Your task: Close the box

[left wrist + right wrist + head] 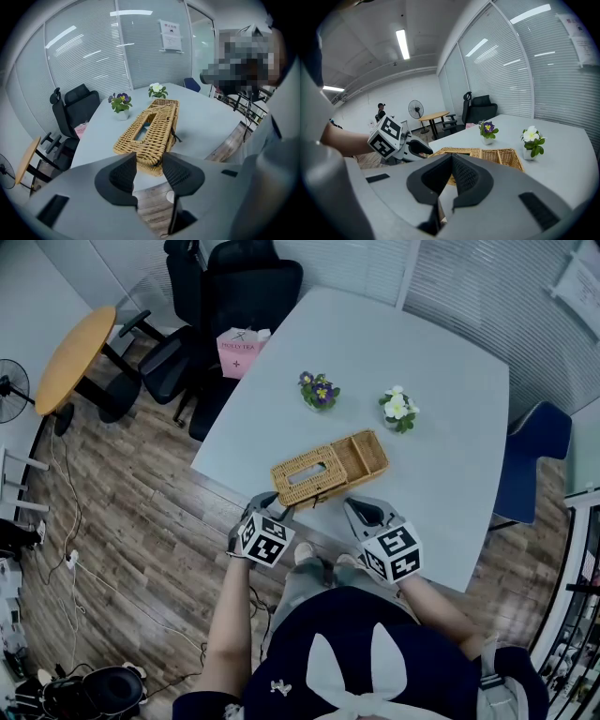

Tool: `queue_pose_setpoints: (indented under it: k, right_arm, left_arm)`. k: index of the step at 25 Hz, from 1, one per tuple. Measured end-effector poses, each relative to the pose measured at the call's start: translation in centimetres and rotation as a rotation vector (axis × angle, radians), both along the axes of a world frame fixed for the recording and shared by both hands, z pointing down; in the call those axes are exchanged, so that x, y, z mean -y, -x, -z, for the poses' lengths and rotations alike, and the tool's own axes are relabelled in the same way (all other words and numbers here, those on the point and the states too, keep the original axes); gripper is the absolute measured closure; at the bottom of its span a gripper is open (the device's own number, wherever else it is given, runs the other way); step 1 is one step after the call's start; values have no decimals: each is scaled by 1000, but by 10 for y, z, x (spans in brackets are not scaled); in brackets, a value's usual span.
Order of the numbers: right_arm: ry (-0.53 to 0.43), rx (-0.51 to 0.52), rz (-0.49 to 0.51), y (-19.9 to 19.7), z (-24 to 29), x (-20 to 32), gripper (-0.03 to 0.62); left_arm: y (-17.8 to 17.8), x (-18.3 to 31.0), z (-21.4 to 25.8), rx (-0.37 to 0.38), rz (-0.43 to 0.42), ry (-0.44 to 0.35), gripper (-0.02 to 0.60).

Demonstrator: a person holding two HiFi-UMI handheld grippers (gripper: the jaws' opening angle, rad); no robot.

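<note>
Wicker box [328, 468] lies open at frame centre on grey table [450, 427]. Slotted lid [302, 476] is flung flat toward lower left and long axis runs lower left to upper right. Left gripper [270, 507] sits just short of lid's near end, jaws released, nothing pinched; likely nearer hand for the flip. Right gripper [361, 512] waits near box's front edge, jaw tips together, empty. Two flower pots [320, 391] beyond; office chairs [234, 296], wood floor [141, 549], blinded glass walls around.
</note>
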State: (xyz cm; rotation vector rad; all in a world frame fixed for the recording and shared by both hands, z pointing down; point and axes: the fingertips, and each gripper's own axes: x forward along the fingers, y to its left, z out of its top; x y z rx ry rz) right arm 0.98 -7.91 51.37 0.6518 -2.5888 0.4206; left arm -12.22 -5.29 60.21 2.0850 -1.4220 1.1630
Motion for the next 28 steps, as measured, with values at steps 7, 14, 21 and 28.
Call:
queue_pose_setpoints:
  k: [7, 14, 21, 28]
  right_arm:
    - [5, -2, -6, -2, -2, 1, 589]
    - [8, -4, -12, -4, -5, 3, 589]
    - [8, -5, -13, -3, -4, 4, 589]
    - [10, -9, -15, -5, -5, 4, 589]
  left_arm:
    - [-1, 0, -5, 16, -11, 12, 403]
    - [-2, 0, -13, 51, -28, 24, 402]
    - [-1, 1, -18, 81, -38, 33, 400]
    - [-1, 0, -24, 108, -49, 43, 399]
